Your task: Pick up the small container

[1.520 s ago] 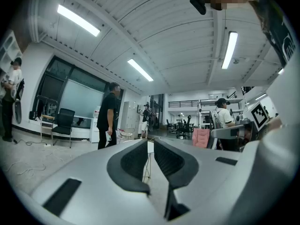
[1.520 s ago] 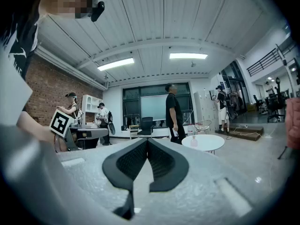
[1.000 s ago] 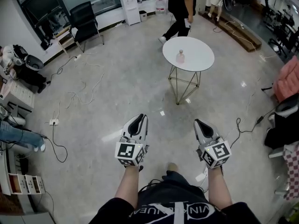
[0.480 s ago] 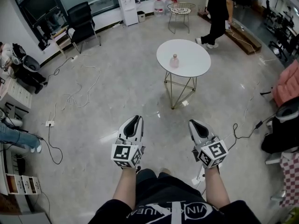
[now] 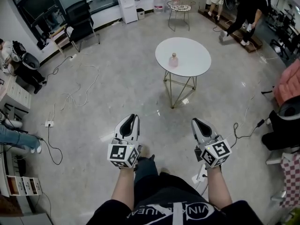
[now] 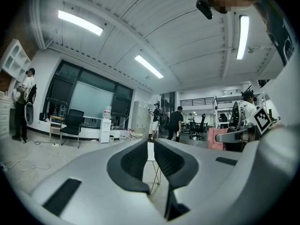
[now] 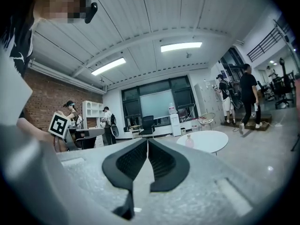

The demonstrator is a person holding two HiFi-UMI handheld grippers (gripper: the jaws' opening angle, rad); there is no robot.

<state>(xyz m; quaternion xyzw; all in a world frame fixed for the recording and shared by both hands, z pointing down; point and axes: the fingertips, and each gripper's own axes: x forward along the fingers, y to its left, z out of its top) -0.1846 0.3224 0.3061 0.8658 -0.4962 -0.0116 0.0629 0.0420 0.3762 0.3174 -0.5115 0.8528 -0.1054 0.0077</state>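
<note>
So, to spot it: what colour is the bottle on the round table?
Small bottle: pale pink, clearest in the right gripper view.

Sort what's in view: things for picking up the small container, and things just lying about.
For the job: small pink container, round white table under it, left gripper, right gripper, both shut and empty.
Lying about: black office chair, water dispenser, floor cables, wire side table.

The person in black clothes has wandered off from behind the round white table over to the far right. A round wire-frame side table popped into view up top, and the wearer's dark-trousered leg has swung left.
</note>
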